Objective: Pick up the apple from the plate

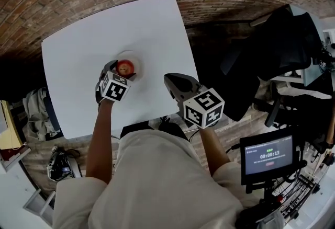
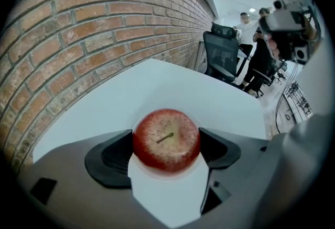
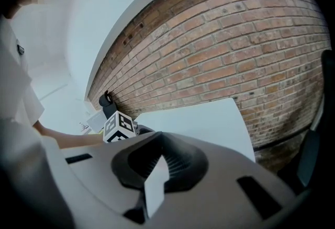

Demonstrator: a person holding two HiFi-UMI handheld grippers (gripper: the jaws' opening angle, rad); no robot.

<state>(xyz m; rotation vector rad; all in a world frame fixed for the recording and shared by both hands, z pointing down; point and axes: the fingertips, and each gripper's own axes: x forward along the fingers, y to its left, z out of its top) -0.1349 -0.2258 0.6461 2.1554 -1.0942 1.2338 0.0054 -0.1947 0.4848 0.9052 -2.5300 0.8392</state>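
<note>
My left gripper (image 2: 166,152) pinches the apple (image 2: 166,140) on the plate (image 1: 136,60); I should lift straight, gently; right gripper (image 3: 156,173) pressed together, empty.

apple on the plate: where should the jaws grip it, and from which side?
Grip the apple across its widest middle, one pad on each flank, coming in from the near side and above. It sits stem up and is round, so the flanks give opposed faces. Stay above the plate rim. The left gripper has its jaws on it there.
</note>
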